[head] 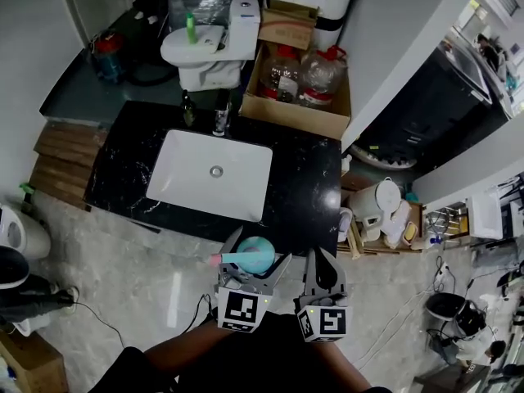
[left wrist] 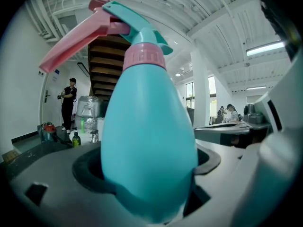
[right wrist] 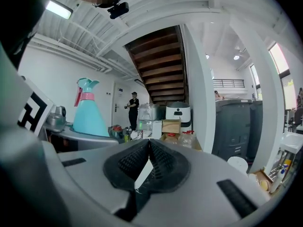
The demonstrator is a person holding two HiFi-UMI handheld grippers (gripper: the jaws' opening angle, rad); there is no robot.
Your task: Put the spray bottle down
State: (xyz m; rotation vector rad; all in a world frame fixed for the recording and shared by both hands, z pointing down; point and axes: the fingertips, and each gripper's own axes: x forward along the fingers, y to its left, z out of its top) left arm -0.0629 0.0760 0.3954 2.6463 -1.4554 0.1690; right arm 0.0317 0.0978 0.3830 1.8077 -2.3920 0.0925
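Observation:
A teal spray bottle (head: 255,255) with a pink collar and pink trigger stands upright between the jaws of my left gripper (head: 255,259), which is shut on its body. It hangs just off the near edge of the black counter (head: 307,178). In the left gripper view the bottle (left wrist: 149,145) fills the middle, its trigger pointing left. My right gripper (head: 323,270) is beside it on the right, shut and empty; its black pads (right wrist: 130,163) meet at the tips. The right gripper view shows the bottle (right wrist: 89,111) at the left.
A white sink (head: 211,173) is set in the counter, with two small bottles (head: 221,113) behind it. Beyond stand a toilet (head: 209,51) and a cardboard box of large jugs (head: 299,76). A kettle (head: 378,199) is at the right. A person (left wrist: 67,103) stands far off.

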